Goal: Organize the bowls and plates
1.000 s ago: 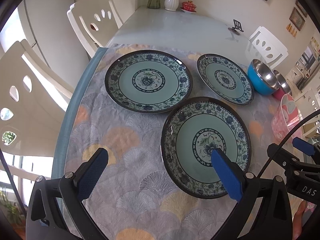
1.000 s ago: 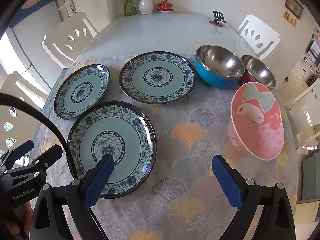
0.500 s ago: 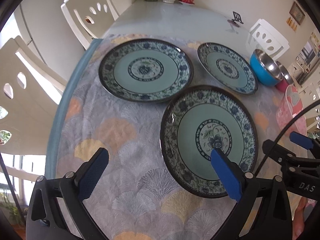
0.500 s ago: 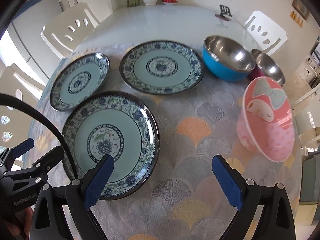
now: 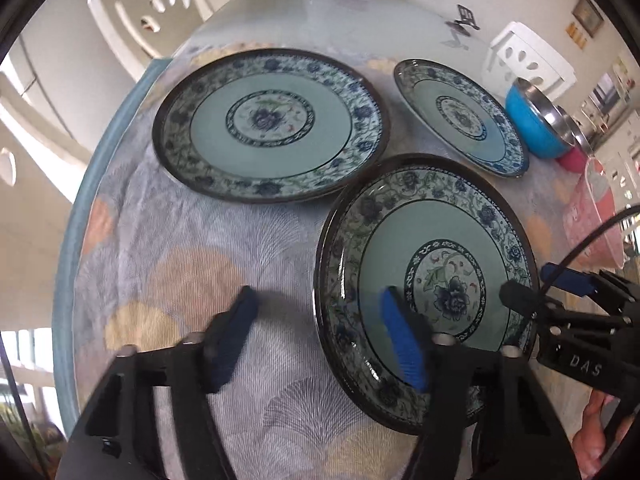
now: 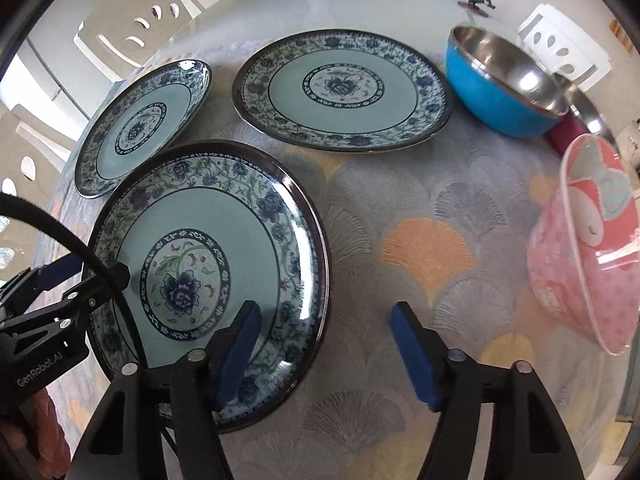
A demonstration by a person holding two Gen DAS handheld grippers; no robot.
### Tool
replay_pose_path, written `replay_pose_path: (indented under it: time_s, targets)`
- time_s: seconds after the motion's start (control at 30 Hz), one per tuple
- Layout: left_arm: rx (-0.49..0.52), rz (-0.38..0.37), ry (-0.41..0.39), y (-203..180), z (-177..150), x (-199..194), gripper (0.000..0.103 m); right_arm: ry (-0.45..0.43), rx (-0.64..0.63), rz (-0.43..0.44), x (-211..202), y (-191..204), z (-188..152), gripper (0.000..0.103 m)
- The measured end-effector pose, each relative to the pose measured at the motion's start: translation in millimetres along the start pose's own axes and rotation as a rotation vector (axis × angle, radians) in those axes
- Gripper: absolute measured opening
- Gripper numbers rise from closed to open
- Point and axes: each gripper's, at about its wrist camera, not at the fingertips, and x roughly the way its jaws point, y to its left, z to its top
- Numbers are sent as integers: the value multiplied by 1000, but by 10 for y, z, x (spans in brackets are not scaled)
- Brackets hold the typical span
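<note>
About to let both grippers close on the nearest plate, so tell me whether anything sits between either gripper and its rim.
Nothing visible blocks either one. The left gripper straddles the nearest plate's left rim, the right gripper its right rim. Both sets of jaws are closing, pads not yet pressing. Only patterned tablecloth lies beside the rim; the other plates and bowls sit clear.

Bright daylight, probably from windows left of the fingers [image 5: 232, 336]. Glare streaks across the nearest plate [image 6: 208, 276] rim and glossy counter [image 6: 320, 4] beyond. Motion blur softening both pads. Heavy fisheye bending, dark vignette at corners.
</note>
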Motion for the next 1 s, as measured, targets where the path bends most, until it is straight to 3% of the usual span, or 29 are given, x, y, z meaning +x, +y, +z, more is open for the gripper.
replay_pose_path:
  time_s: [0.03,0.13,0.23,0.5,0.73,1.0]
  targets:
    - [-1,-14,-1,5,7,5,45,-3,3,8,0,-3,9,62]
    - [-4,-42,-4,-3,24,17,38,-15,-19,21,-13,39,25,54]
    - [4,-61,-4,-41,25,29,37,-14,-28,55,-12,90,31,48]
    - [-14,-76,-8,-48,1,-19,37,-7,-23,81,5,124,9,47]
    - [-111,-106,-76,111,-93,-488,37,-20,-25,119,-308,249,-132,47]
    - [-254,-77,-137,274,-509,-1138,37,-74,-158,148,-898,620,-427,47]
